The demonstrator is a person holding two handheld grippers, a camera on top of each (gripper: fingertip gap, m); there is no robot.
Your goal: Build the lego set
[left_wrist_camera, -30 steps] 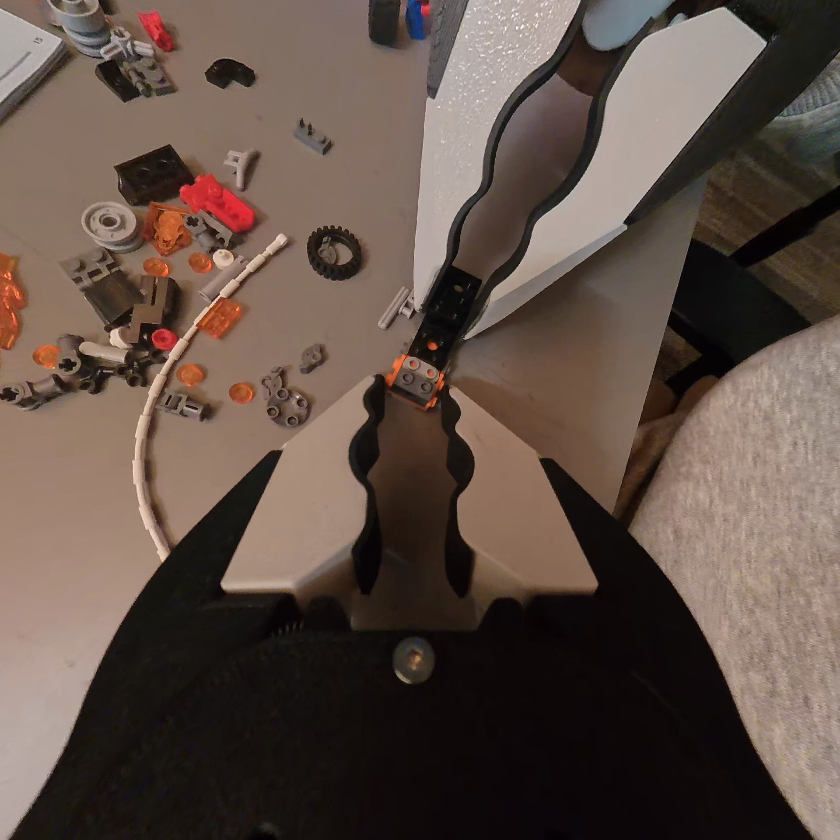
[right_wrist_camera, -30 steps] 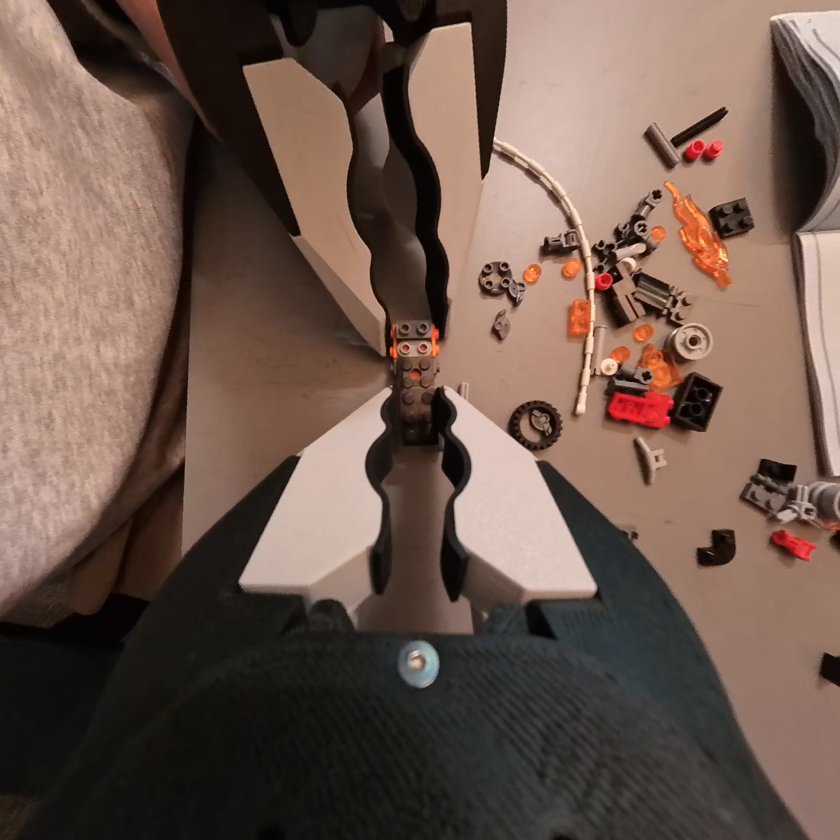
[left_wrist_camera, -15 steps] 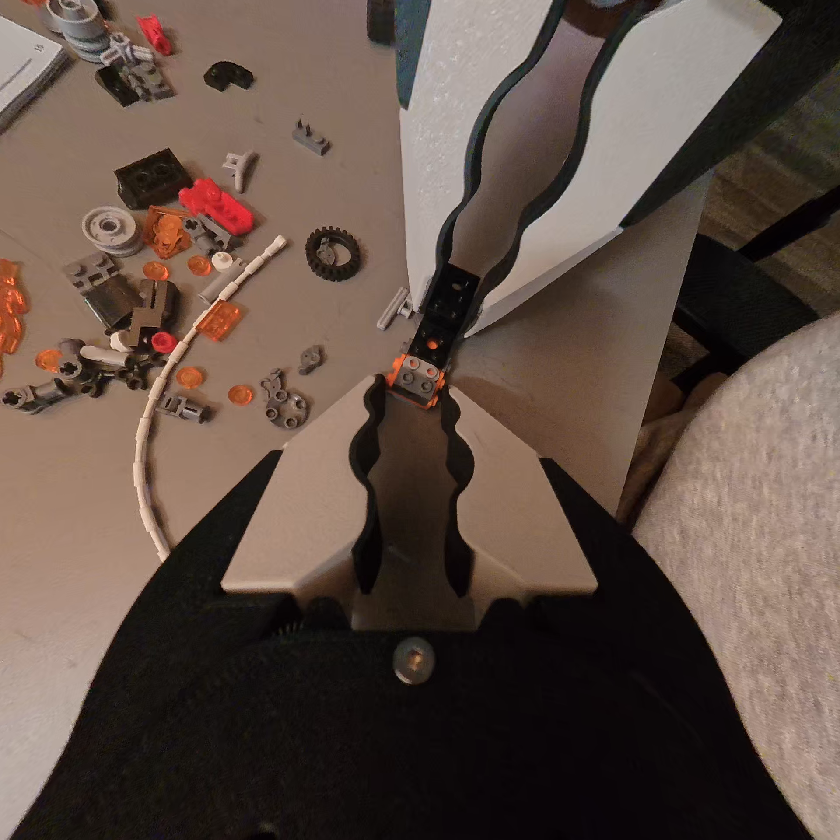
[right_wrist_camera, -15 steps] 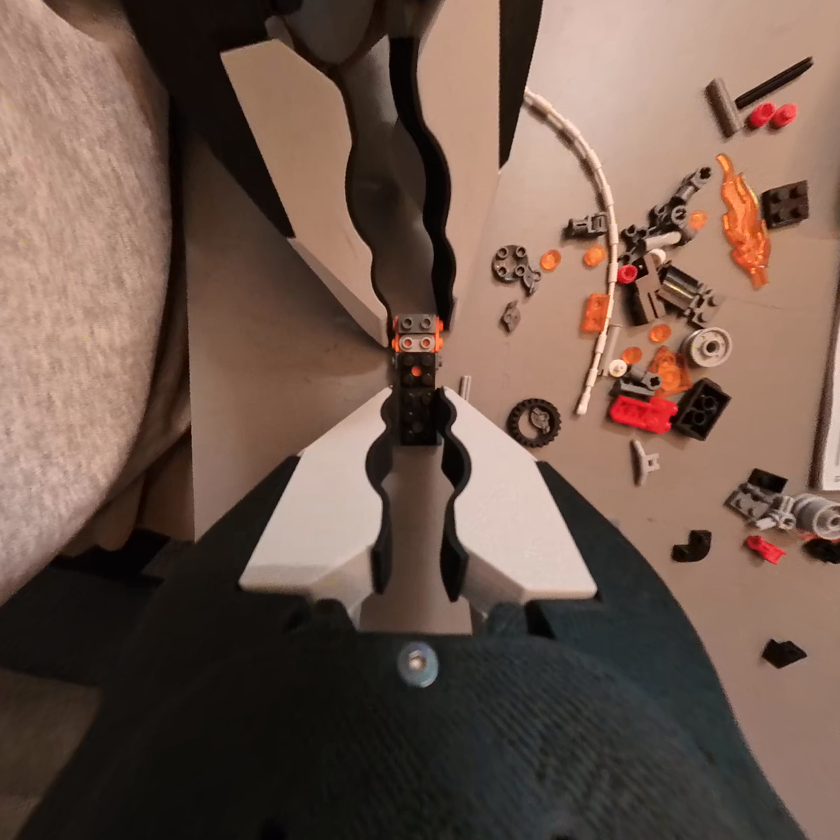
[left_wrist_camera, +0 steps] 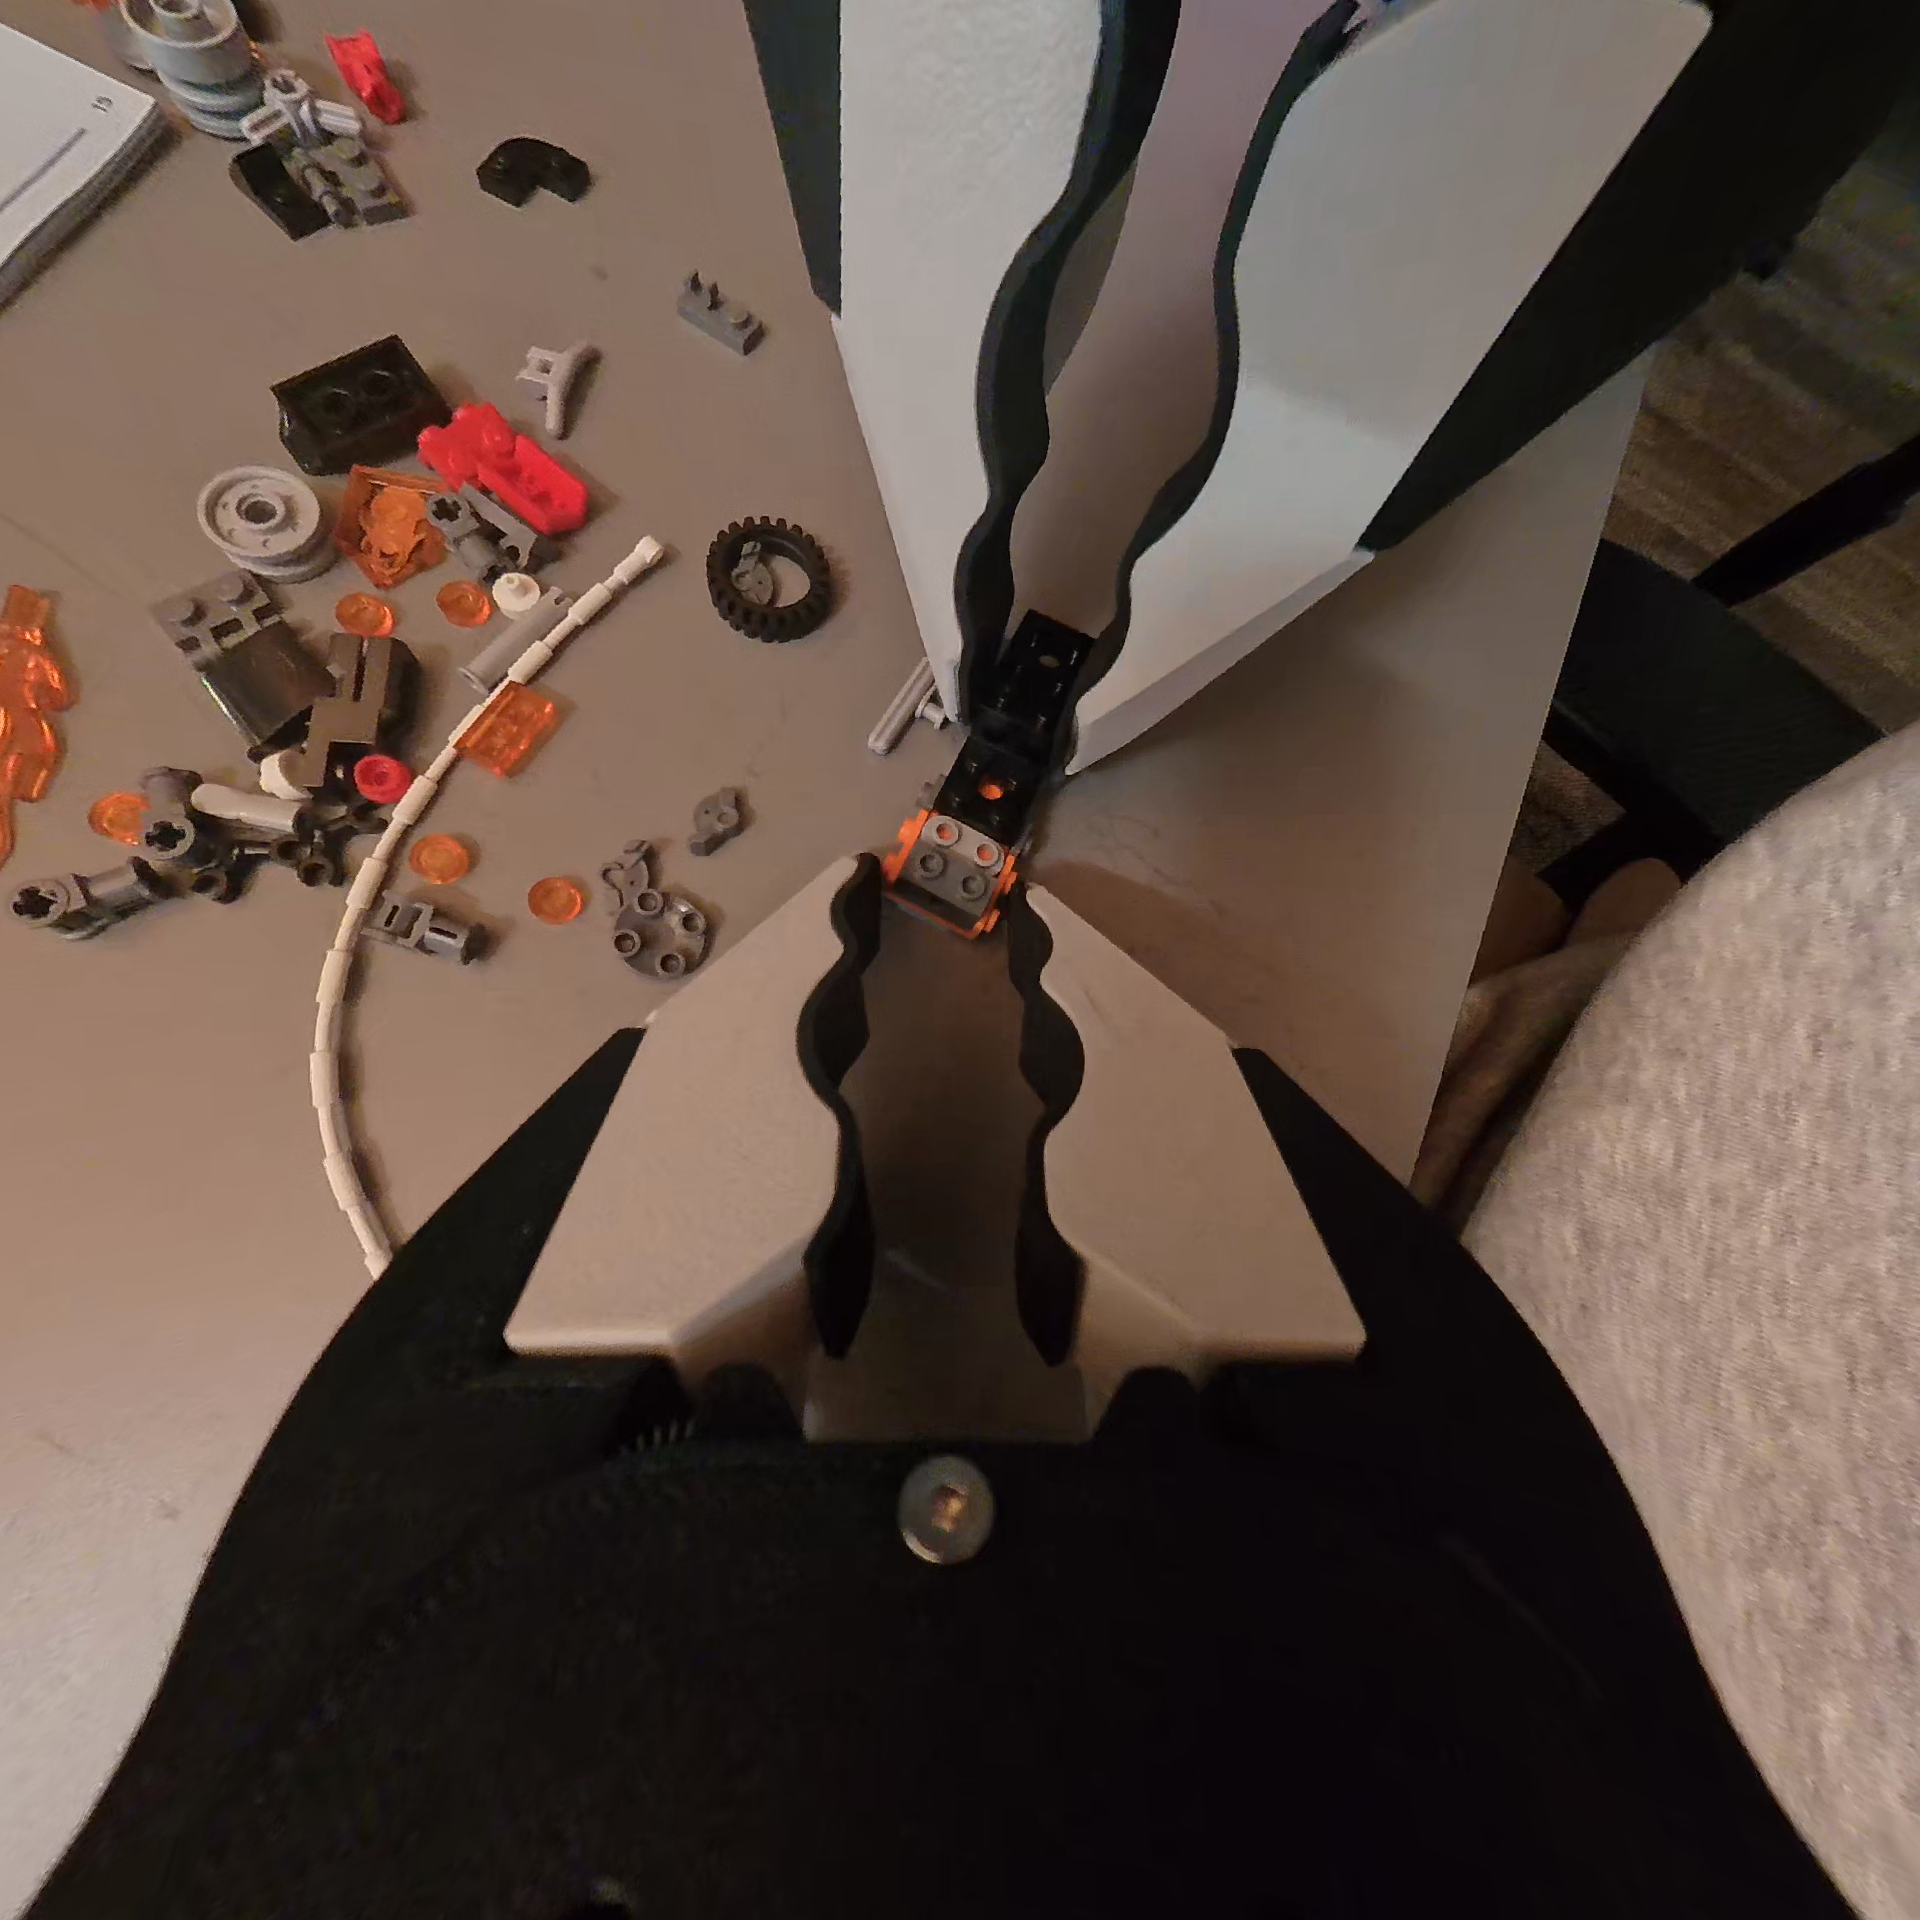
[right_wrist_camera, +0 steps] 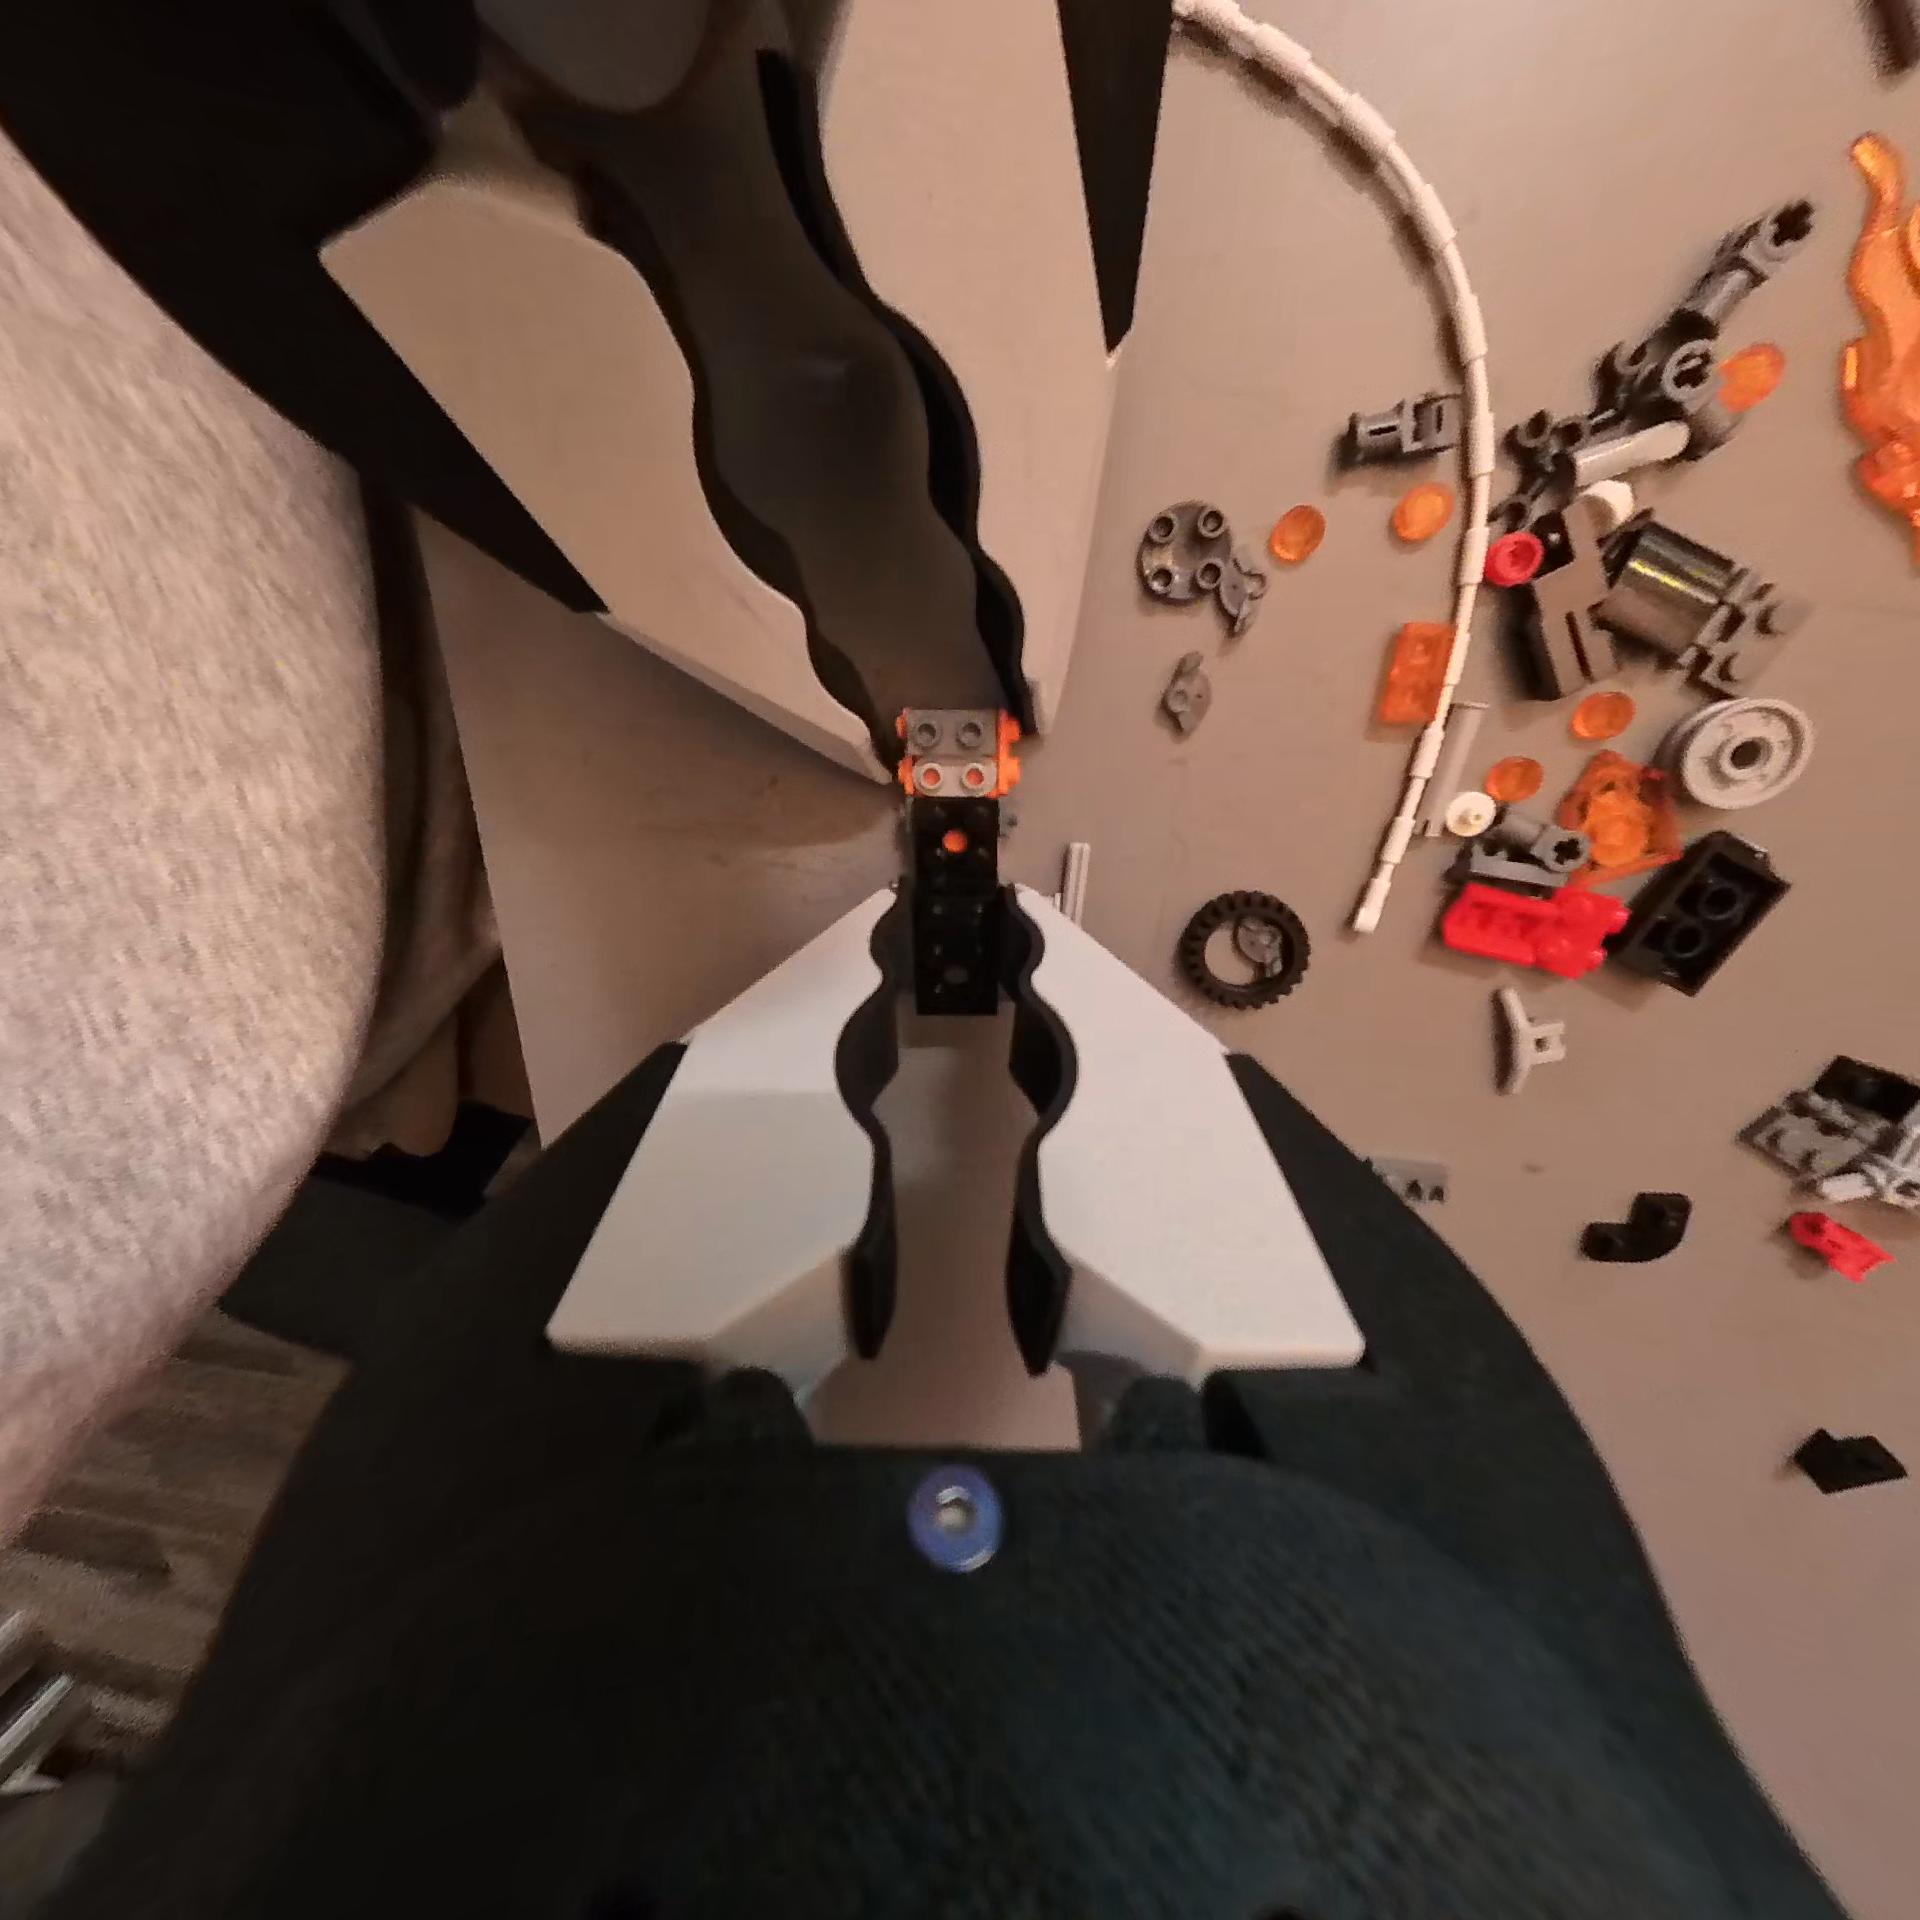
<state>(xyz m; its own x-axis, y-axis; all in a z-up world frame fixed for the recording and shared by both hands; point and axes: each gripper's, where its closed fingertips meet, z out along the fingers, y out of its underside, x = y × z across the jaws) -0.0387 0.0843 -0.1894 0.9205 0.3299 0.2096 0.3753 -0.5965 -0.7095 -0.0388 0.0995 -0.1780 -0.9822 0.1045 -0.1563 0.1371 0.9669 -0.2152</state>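
The left gripper (left_wrist_camera: 951, 894) is pinching the grey-and-orange end of the small assembly (left_wrist_camera: 966, 847) while the right gripper (right_wrist_camera: 956, 956) is clamping its black end above the table (left_wrist_camera: 644, 208), so pressing should be staying square, along the studs.

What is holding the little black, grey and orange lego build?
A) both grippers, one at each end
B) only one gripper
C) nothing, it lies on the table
A: the left gripper pinches the grey and orange end of the small lego build, and the right gripper pinches its black end.
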